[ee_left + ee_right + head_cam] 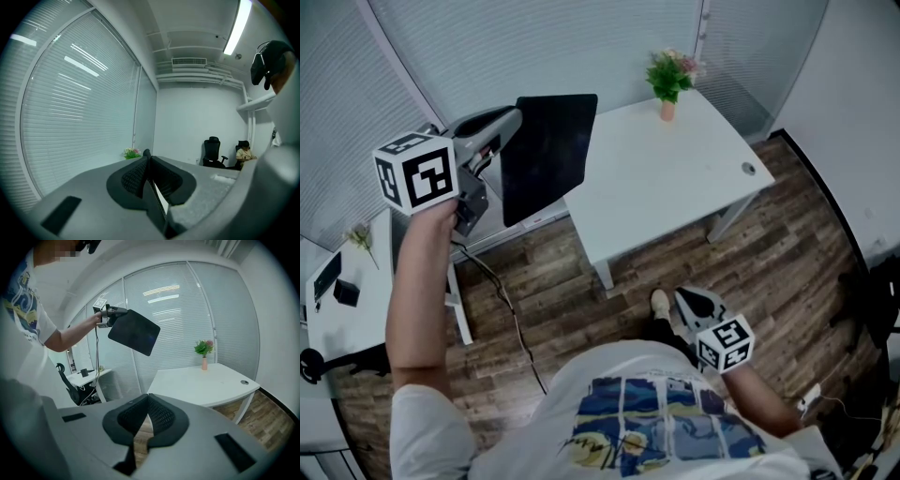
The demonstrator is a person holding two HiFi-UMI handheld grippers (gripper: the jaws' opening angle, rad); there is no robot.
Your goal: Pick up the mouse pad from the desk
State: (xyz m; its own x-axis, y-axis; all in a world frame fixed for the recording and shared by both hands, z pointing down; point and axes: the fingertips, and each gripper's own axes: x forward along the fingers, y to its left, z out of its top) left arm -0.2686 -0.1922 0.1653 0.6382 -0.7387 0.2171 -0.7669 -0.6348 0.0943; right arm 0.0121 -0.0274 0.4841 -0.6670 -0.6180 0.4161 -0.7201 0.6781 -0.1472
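Observation:
My left gripper is raised high at the upper left and is shut on one edge of the black mouse pad, which hangs flat in the air off the white desk. In the left gripper view the mouse pad shows edge-on as a thin sheet pinched between the dark pads. The right gripper view shows the mouse pad held aloft by the left gripper. My right gripper hangs low by my body, shut with nothing in it.
A small potted plant stands at the desk's far edge, and a cable hole is near its right corner. A second white desk with small items is at the left. Window blinds run behind. Wood floor lies below.

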